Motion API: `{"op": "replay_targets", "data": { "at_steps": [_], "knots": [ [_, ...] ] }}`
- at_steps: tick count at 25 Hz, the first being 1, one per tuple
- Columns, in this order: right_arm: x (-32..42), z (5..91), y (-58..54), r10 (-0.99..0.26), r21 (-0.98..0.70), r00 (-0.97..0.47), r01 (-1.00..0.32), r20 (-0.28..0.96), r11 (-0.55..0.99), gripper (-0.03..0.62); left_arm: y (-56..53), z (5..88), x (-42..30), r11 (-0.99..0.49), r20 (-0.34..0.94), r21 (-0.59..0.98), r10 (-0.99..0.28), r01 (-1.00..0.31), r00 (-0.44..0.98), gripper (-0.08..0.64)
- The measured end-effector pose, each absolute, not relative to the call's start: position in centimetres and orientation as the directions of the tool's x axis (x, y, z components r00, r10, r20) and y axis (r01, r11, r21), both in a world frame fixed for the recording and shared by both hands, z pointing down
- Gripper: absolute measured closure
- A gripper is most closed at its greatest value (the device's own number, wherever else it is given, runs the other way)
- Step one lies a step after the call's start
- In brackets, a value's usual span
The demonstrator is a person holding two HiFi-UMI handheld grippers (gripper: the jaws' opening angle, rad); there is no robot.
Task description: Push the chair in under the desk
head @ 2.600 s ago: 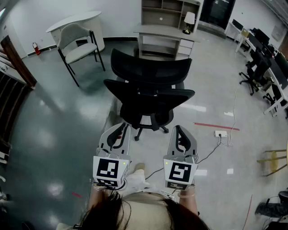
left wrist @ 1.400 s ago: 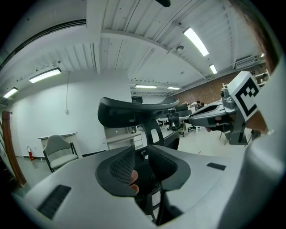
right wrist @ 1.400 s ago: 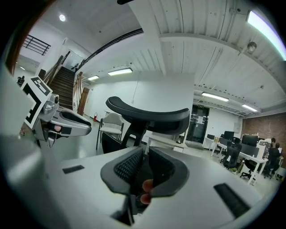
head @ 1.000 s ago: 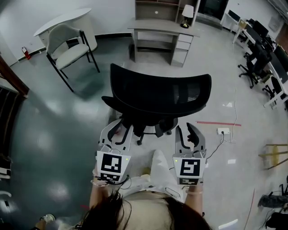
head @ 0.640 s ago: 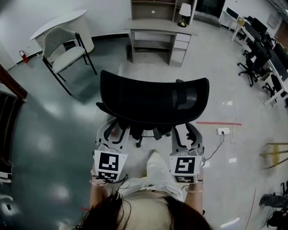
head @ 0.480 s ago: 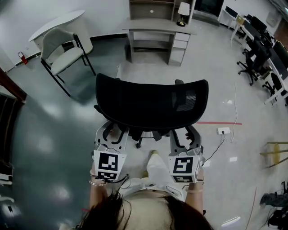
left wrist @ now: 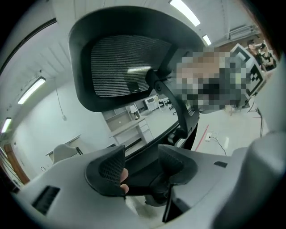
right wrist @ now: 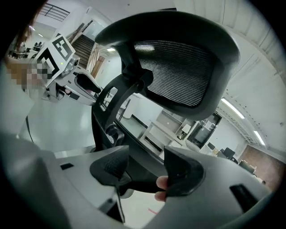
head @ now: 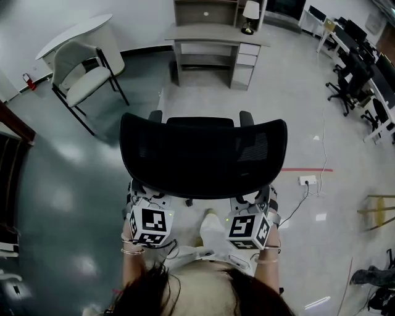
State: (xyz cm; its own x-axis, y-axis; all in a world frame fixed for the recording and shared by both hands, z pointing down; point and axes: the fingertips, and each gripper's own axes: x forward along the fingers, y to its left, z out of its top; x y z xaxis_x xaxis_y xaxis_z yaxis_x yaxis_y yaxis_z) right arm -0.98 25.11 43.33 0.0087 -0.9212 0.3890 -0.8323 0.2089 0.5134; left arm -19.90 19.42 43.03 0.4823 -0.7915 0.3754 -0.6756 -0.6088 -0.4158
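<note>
We are looking down on the chair (head: 203, 154), a black office model whose wide, curved back of fine mesh in a smooth plastic rim is filling the middle of the head view. Two rounded armrests (head: 246, 116) are peeking past its far edge. It is standing on the glossy grey floor (head: 74, 185), well apart from the worktop (head: 216, 36), a pale rectangular desk with a drawer stack that is sitting farther off at 12 o'clock. The chair is not yet under it. A small white-shaded lamp (head: 250, 11) is resting on the worktop's right end. At 10 o'clock a cream shell chair (head: 83, 65) on thin dark legs is standing by itself.

We are holding the left gripper (left wrist: 142, 167) low behind the mesh back at 7 o'clock and the right gripper (right wrist: 145, 172) at 5 o'clock. Their square-marked cubes are showing just below the back's rim.

The left fingers (left wrist: 109, 166), dark with ribbed pads, are standing wide apart, having just been opening. A black curved bar of the chair's frame is passing across the gap between them, and the pads are not pressing on it. The right fingers (right wrist: 183, 172) are standing spread just as wide, also having just been opening, with a black frame bar running between them ungripped.

In both gripper views the mesh panel is rising overhead on a curved black spine.
</note>
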Motion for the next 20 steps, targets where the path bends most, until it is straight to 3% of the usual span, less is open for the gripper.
{"op": "replay_targets", "data": {
  "at_steps": [7,20],
  "knots": [
    [-1.0,44.4,23.9,-0.909,0.53,0.013,-0.816,0.417,0.232,0.354,18.1,43.8,-19.6,-0.618,0.406,-0.459,-0.785,-0.638,0.468,0.333],
    [-0.4,45.6,22.6,-0.882,0.564,0.043,-0.783,0.469,0.262,0.354,17.7,43.9,-19.3,-0.647,0.42,-0.399,-0.759,-0.65,0.498,0.325]
  ]
}}
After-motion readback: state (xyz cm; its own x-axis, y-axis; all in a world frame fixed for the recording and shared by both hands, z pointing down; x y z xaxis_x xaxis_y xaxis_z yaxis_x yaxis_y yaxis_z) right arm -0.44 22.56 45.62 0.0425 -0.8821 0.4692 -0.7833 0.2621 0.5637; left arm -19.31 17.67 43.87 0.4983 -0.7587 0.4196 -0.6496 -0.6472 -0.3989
